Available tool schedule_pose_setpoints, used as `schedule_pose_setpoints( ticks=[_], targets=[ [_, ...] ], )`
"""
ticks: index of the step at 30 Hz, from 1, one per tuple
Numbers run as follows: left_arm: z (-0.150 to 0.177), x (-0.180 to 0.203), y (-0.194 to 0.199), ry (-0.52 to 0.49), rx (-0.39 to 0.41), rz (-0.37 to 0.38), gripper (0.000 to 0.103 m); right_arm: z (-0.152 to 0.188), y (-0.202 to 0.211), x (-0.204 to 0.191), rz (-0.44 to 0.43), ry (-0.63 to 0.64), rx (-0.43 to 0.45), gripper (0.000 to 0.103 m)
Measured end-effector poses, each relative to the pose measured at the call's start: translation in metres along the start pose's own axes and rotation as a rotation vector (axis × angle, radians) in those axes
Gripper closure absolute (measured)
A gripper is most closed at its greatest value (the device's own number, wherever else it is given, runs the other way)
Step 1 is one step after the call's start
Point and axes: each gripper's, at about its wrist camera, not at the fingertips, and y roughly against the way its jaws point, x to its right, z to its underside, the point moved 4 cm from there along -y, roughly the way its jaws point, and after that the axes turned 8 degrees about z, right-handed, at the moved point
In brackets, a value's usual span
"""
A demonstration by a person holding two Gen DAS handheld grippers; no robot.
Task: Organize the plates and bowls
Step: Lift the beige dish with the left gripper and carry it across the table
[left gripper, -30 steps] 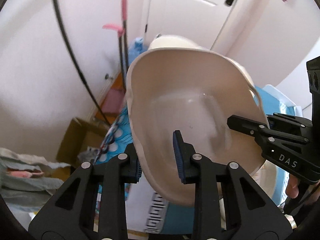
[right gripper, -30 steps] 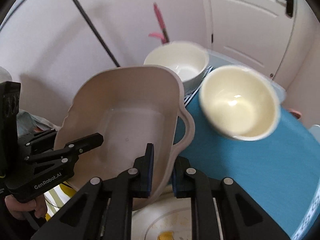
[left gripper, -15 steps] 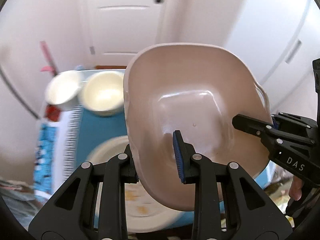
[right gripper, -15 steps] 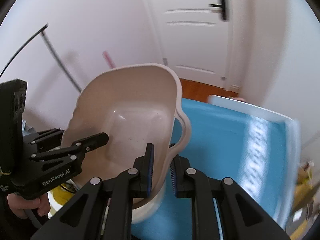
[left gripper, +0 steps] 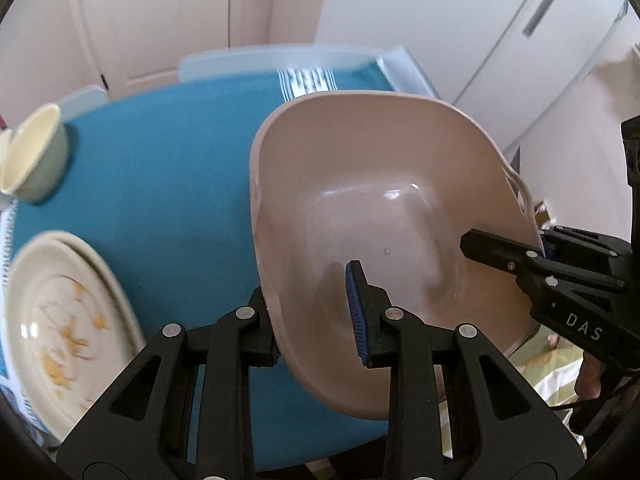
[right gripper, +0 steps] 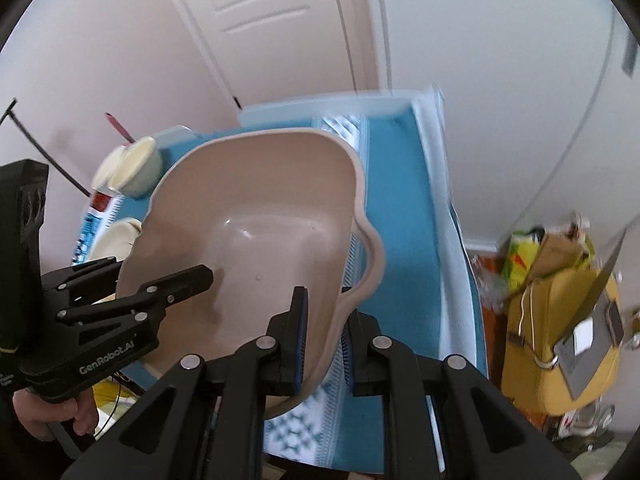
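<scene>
You held the beige basin off the table, over its near right corner, tilted, with a wide bare stretch of blue cloth between it and the far edge. Your left gripper was clamped on the basin's left rim and your right gripper on the rim by the looped handle. The stained plates sat at the table's left edge, partly cut off and blurred; the cream bowl stood near the far left corner. The basin looked smooth, glossy, and rounded-square.
</scene>
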Motion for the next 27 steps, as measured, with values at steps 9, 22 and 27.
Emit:
schedule_pose_setpoints(
  ticks=[9,22,27],
  targets=[
    [0.009,0.005,-0.033,-0.011,-0.067,-0.044,0.079,0.023,-0.027,0.013,-0.035,-0.036,-0.05,0.089],
    [0.015,-0.003,-0.038,0.018,-0.103,-0.006,0.077,0.022,-0.038,0.022,-0.043,-0.081,-0.062,0.089],
    [0.015,0.002,-0.032,0.002,-0.081,-0.008,0.017,0.022,-0.04,0.02,-0.048,-0.093,-0.069,0.089]
  ],
)
